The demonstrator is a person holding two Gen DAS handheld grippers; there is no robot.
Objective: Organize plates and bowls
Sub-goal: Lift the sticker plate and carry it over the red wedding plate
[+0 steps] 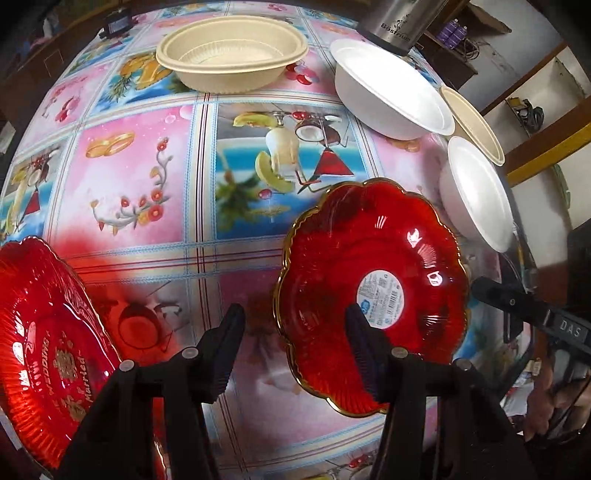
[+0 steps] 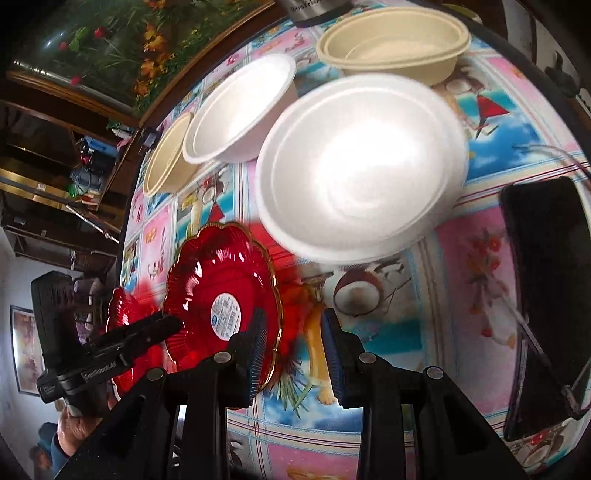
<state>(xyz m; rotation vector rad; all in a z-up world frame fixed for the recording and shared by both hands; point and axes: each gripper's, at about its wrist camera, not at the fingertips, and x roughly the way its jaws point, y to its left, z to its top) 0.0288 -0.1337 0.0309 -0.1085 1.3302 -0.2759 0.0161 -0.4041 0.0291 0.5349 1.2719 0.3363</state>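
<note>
Left gripper (image 1: 295,347) fingers released, straddling the scalloped red plate's (image 1: 373,291) rim on the surface. Clamp squarely before lifting. Right gripper (image 2: 293,347) fingers released too, holding nothing.

Looks like a lived-in home, dining/living room. Table wears a glossy printed tablecloth (image 1: 207,236) with cocktail, fruit and wedding-ring motifs. On it: red glass plates with gold rims (image 1: 373,295), one lettered "wedding" and "married" (image 1: 48,350), plus disposable white bowls (image 2: 362,166) and beige bowls (image 1: 232,55), a steel tumbler (image 1: 402,22), a black phone (image 2: 546,295). Around it, dark wooden shelving (image 2: 55,173) crammed with household clutter, a large framed flower painting (image 2: 110,48), a smaller framed picture on a white wall (image 2: 24,350). More open shelves with purple bottles and cables in the left wrist view (image 1: 454,33). Domestic, not a lab.
</note>
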